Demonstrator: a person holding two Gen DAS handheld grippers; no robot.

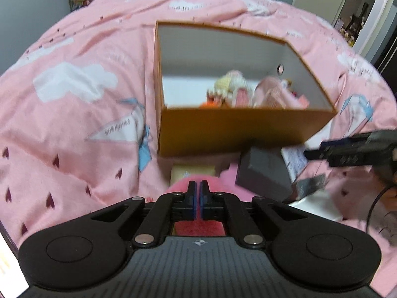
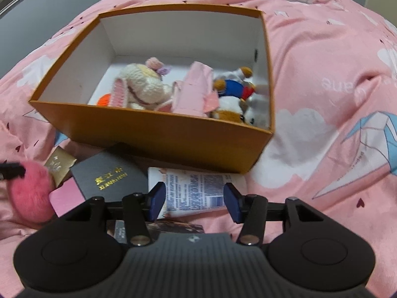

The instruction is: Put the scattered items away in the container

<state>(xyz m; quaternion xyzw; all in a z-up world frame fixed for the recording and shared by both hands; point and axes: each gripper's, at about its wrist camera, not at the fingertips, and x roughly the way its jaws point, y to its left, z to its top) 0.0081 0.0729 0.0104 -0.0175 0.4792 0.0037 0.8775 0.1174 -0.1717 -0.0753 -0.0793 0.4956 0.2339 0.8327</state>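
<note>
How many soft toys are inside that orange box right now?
3 that I can make out in the orange box: a cream crocheted bunny on the left, a blue-and-red plush at back right, and a white-and-brown plush at front right. Others may be hidden.

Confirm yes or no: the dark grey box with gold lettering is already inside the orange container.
No. The dark grey box lies on the bedspread outside the orange container, against its near wall.

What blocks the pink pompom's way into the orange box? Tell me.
Nothing visible does. The left hand-held gripper is shut on the pink pompom, just short of the orange box. The box top is open. Only its near wall lies between them, and the pompom must clear it.
</note>
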